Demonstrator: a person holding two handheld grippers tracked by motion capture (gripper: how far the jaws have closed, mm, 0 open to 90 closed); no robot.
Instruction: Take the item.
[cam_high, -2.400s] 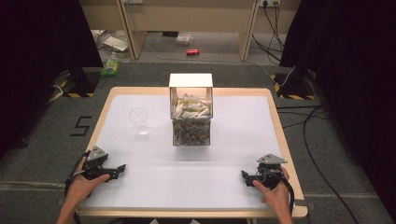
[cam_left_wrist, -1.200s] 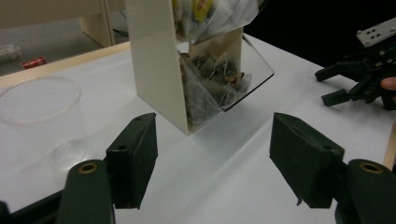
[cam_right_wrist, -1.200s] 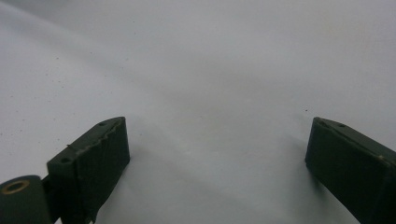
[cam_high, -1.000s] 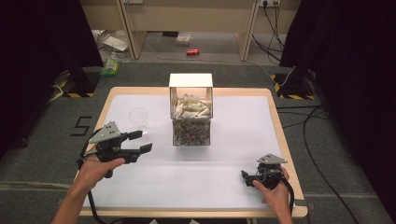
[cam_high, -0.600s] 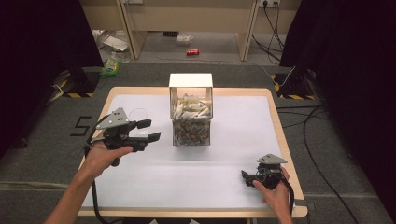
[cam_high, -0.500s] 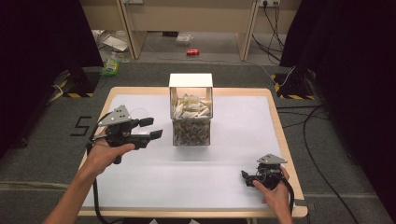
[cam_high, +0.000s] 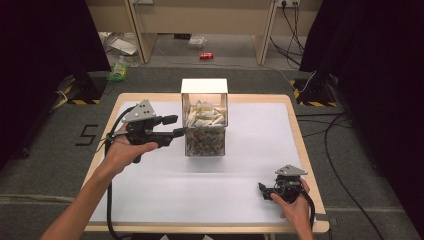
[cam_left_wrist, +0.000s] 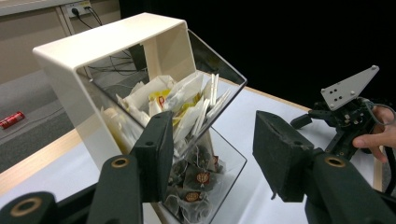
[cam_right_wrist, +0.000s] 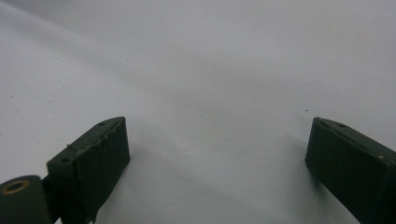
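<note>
High view puts your left gripper (cam_high: 177, 125) raised over the left half of the table (cam_high: 250, 165), jaws pointing right at the clear dispenser box (cam_high: 205, 120) that stands mid-table toward the far edge; you are in the approach step, reaching for a tea bag; the left gripper view looks straight at the box, white sachets (cam_left_wrist: 187, 102) crammed in the upper compartment, darker tea bags (cam_left_wrist: 198, 179) piled in the lower open tray; your left jaws stand about half open with nothing between the pads, and they have just been closing as you came in; your right gripper (cam_high: 267, 191) rests on the table at the near right corner, jaws wide apart and empty, bare white surface between them in the right gripper view; the next move, as I judge it, calls for lowering the left jaws to the tray mouth, keeping them wide enough to straddle one bag, and pinching a single bag by its edge; watch that the near jaw clears the slanted clear front panel (cam_left_wrist: 219, 70)
</note>
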